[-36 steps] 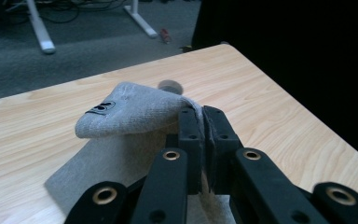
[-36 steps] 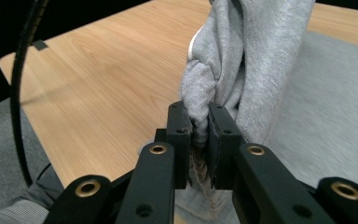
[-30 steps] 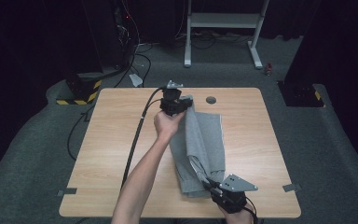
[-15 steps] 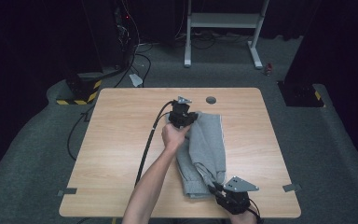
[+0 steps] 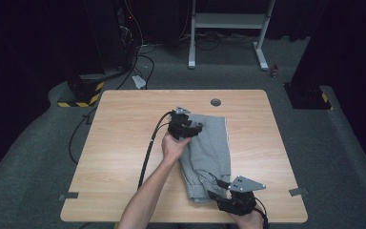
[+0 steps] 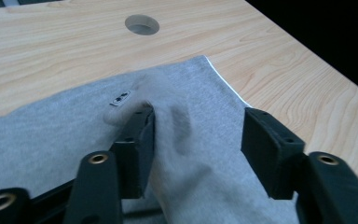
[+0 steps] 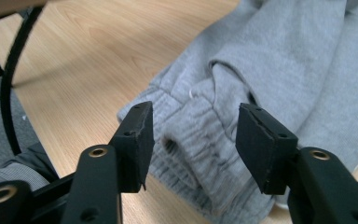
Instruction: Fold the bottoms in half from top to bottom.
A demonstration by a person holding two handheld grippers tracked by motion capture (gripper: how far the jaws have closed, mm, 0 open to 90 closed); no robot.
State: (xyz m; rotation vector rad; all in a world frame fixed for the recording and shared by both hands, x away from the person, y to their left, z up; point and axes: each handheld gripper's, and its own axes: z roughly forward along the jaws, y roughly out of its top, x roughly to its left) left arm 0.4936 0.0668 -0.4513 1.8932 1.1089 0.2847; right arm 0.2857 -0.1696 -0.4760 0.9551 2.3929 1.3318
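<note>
A grey sweat garment (image 5: 210, 148) lies folded on the wooden table (image 5: 124, 138), its ribbed elastic end (image 7: 200, 135) toward me. My left gripper (image 5: 194, 129) is low over the garment's far end. Its jaws have just been opening, and a raised fold of grey cloth (image 6: 186, 126) with a small label stands between them, leaning on the left pad and apart from the right one. My right gripper (image 5: 218, 194) is at the near end. Its jaws have also just been opening and stand either side of the ribbed band (image 5: 198, 191) without pressing it.
A round cable hole (image 5: 215, 101) sits in the table beyond the garment. The left gripper's black cable (image 5: 147, 152) trails along the forearm toward the near edge. Off the table are a white stand (image 5: 228, 28) and a yellow-black striped block (image 5: 78, 98).
The left hand came toward me and down, laying the garment's far end on the table. Both grippers' jaws went from shut on the cloth to open. The right hand stayed put.
</note>
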